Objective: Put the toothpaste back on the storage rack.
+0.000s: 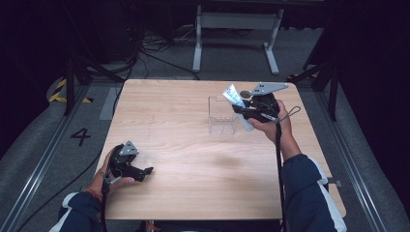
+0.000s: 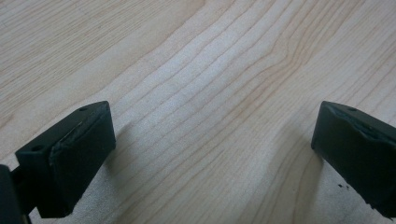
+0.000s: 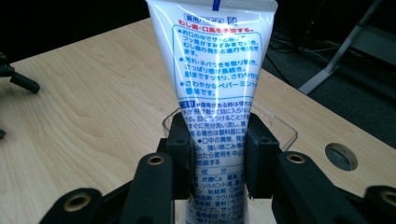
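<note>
White tube: a toothpaste tube [image 3: 215, 79] printed with blue and red text, held up above the far right part of the table, its flat crimped end pointing up and away in the right gripper view
Right gripper: the right gripper [image 1: 245, 110] has its jaws clamped on the lower body of the tube, one black pad pressing each side, as the right gripper view shows plainly
Right hand: the right hand [image 1: 275, 124] carries that gripper just beside the clear container, on its right in the high view
Clear container: a clear plastic container [image 1: 222, 115] stands upright on the table; in the right gripper view its rim shows right behind the tube and the pads
Left gripper: the left gripper [image 1: 145, 171] sits low near the front left corner of the table, jaws wide apart with bare wood between them
Left hand: the left hand [image 1: 116, 181] holds it close to the table edge
Table: a light wooden table [image 1: 183, 159], with a round hole [image 3: 341, 156] near its far right edge
</note>
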`<action>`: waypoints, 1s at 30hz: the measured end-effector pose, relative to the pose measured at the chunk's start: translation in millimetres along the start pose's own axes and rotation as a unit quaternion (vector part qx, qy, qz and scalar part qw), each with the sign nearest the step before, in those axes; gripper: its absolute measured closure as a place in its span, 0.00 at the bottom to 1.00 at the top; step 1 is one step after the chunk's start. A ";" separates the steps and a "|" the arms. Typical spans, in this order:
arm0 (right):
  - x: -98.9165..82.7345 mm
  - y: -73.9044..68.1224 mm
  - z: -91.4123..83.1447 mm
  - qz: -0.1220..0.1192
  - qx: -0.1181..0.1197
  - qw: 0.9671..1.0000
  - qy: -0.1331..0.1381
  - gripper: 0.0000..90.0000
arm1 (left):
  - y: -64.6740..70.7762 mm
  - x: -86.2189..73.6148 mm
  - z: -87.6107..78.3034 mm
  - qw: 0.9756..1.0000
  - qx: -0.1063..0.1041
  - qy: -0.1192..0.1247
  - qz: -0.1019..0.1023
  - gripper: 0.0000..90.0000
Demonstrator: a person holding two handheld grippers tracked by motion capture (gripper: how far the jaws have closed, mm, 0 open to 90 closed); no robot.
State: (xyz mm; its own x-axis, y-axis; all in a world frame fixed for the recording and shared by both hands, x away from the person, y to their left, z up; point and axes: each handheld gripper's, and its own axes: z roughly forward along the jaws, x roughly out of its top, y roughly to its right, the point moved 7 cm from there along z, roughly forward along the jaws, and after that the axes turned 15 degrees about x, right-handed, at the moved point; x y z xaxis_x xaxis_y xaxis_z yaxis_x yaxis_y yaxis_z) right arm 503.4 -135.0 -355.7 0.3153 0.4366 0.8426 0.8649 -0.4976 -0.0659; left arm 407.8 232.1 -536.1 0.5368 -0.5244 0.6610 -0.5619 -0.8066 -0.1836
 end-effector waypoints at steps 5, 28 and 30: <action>7.1 7.6 6.3 0.000 0.001 1.000 0.014 0.77 | 0.0 0.0 0.0 1.000 0.000 0.000 0.000 0.00; 22.9 34.7 30.4 0.000 -0.008 0.999 0.046 0.77 | 1.7 -2.2 -3.0 1.000 0.008 -0.003 -0.008 0.01; 24.0 36.9 32.4 0.003 -0.009 0.999 0.048 0.77 | 2.5 -3.1 -4.1 1.000 0.013 -0.003 -0.009 0.01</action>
State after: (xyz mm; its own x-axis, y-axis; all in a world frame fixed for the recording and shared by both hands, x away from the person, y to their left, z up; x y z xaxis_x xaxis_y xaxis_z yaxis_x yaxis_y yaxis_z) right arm 555.5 -118.6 -355.2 0.2806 0.3601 0.8897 0.8561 -0.5130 -0.0623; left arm 402.2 232.9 -535.6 0.5508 -0.5108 0.6601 -0.5355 -0.8229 -0.1900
